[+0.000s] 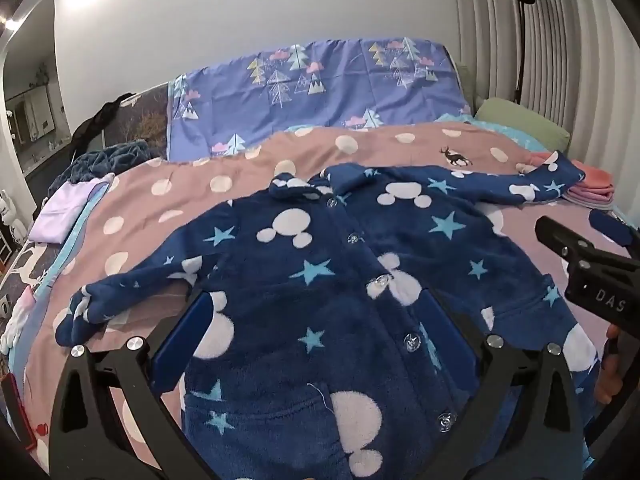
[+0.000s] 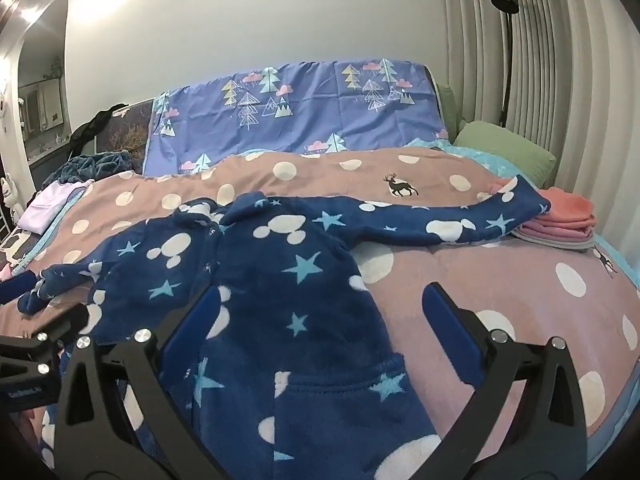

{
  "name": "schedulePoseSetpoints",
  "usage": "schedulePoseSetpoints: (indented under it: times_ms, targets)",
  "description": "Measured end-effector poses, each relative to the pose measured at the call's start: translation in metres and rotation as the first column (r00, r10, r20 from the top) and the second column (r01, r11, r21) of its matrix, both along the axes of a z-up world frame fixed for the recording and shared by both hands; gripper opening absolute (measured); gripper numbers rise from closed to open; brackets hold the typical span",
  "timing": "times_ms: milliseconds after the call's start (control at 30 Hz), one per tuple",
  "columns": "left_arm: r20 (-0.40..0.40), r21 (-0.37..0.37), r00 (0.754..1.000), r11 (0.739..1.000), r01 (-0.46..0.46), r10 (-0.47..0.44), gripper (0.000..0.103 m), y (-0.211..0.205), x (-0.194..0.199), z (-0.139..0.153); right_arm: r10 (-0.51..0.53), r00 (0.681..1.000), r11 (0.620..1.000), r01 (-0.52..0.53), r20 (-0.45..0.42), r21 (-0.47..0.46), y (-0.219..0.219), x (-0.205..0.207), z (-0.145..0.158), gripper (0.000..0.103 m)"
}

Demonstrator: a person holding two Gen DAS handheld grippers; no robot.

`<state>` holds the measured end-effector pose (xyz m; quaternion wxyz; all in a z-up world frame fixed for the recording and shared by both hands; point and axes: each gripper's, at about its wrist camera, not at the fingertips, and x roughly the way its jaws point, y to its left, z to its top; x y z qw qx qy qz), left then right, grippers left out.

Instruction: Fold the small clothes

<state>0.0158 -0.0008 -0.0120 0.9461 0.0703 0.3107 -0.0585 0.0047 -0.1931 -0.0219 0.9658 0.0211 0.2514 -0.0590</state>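
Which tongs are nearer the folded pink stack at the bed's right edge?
Right. The right tongs hover open over the blue jacket's right half, on the pink stack's side. The left tongs hang open over the jacket's buttoned middle, farther away.

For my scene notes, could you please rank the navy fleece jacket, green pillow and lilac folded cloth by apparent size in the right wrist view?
1. Navy fleece jacket, though nearest the camera.
2. Green pillow.
3. Lilac folded cloth; close to the pillow, so unsure.
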Motion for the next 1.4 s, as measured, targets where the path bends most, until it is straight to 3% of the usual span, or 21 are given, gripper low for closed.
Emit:
schedulePoseSetpoints:
  times_ms: [167,300,567,1033,1233,1400]
  targets:
    - [-0.015,-0.039,1.0,0.999,-0.008,0.008,0.102,0.006,-0.002,0.002,0.0,1.0,1.0,0.0,-0.006,0.001,0.0,0.003,-0.003,0.101]
    - [0.009,-0.036,1.0,0.999,-0.02,0.021,0.102,0.001,-0.004,0.004,0.001,1.0,1.0,-0.001,-0.009,0.008,-0.003,0.002,-0.001,0.101]
    - [-0.03,-0.025,0.999,1.0,0.009,-0.01,0.102,-0.002,-0.004,-0.002,-0.008,0.998,1.0,0.009,-0.065,0.024,-0.005,0.002,-0.011,0.101]
    - [-0.042,-0.088,0.999,0.996,0.021,-0.025,0.102,0.012,-0.011,-0.014,-0.019,0.997,1.0,0.02,-0.08,0.017,-0.002,-0.001,-0.007,0.101]
    - [0.022,-0.043,0.999,0.998,0.04,-0.039,0.102,0.006,-0.02,-0.015,-0.004,0.995,1.0,0.004,-0.101,0.005,0.004,0.0,-0.01,0.101]
    - [0.075,-0.058,0.994,0.995,0.081,-0.077,0.102,0.002,-0.027,-0.012,-0.003,0.995,1.0,0.003,-0.101,0.006,0.007,0.0,-0.01,0.101]
